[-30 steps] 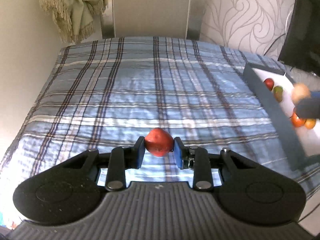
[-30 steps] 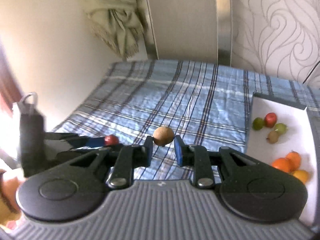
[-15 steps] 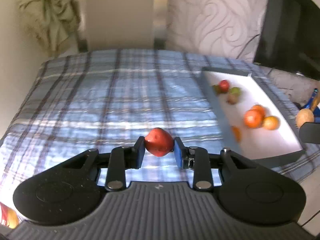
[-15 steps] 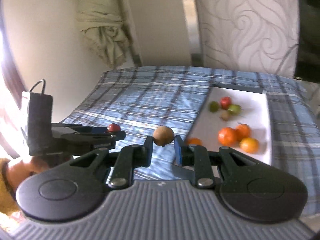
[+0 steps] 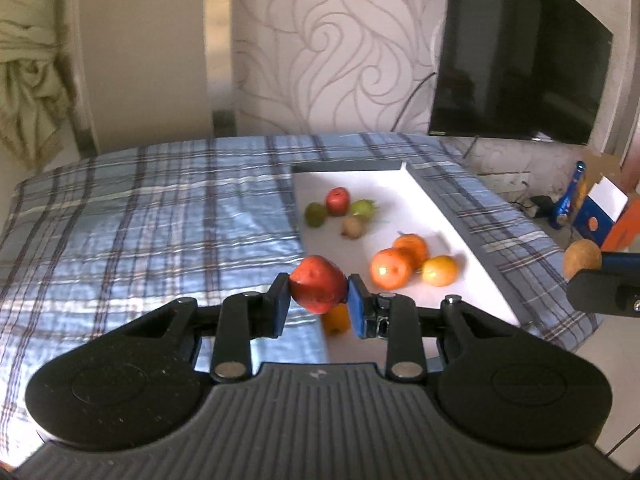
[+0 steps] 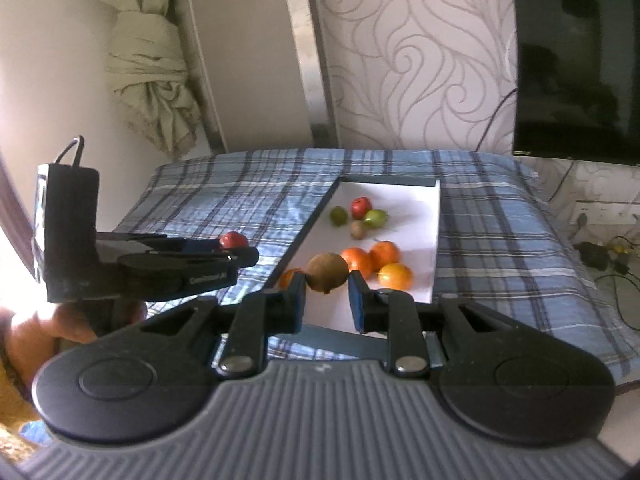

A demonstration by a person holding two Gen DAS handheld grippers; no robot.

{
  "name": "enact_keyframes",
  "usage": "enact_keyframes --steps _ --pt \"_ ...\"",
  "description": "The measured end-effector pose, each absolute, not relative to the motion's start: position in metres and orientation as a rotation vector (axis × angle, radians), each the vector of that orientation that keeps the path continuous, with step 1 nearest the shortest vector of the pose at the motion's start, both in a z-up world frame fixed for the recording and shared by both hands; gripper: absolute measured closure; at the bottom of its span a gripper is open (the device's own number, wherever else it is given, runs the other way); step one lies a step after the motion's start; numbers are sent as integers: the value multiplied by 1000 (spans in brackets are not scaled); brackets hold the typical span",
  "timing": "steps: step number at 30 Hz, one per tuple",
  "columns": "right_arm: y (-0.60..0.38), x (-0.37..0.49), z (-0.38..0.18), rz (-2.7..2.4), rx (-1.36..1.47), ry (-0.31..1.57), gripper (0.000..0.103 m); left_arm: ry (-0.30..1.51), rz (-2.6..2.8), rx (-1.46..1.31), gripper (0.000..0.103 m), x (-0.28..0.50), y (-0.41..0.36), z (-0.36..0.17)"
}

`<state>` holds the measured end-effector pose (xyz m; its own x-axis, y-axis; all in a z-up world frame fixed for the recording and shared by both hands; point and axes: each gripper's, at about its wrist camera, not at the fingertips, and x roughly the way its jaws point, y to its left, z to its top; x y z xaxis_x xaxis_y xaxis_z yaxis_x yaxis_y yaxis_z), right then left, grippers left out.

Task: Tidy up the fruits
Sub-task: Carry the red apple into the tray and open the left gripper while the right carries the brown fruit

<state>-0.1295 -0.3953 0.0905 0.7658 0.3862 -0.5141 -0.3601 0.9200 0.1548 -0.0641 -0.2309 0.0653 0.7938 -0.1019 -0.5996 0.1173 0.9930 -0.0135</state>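
Left wrist view: your left gripper (image 5: 319, 295) clamps a red fruit (image 5: 318, 283). Your right gripper (image 6: 327, 286) pinches what looks like a kiwi (image 6: 327, 271), the white tray (image 6: 416, 208) at 12 o'clock.

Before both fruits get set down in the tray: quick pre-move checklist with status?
1. Left gripper grip on the red fruit: ok, pinched between both pads.
2. Right gripper grip on the brown fruit: ok, held at the fingertips.
3. Free room in the tray: ok, bare white floor around the two fruit groups.
4. Sorting spots visible: ok, red and green fruits sit at the far end, oranges nearer.
5. Grippers clear of each other: ok, left gripper is off to one side in the right wrist view.
6. Height above the tray rim: cannot tell from these views.
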Motion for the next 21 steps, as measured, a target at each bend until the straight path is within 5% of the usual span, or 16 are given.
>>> enact_keyframes --steps 21 --pt "-387 -107 81 351 63 633 77 696 -201 71 68 -17 -255 61"
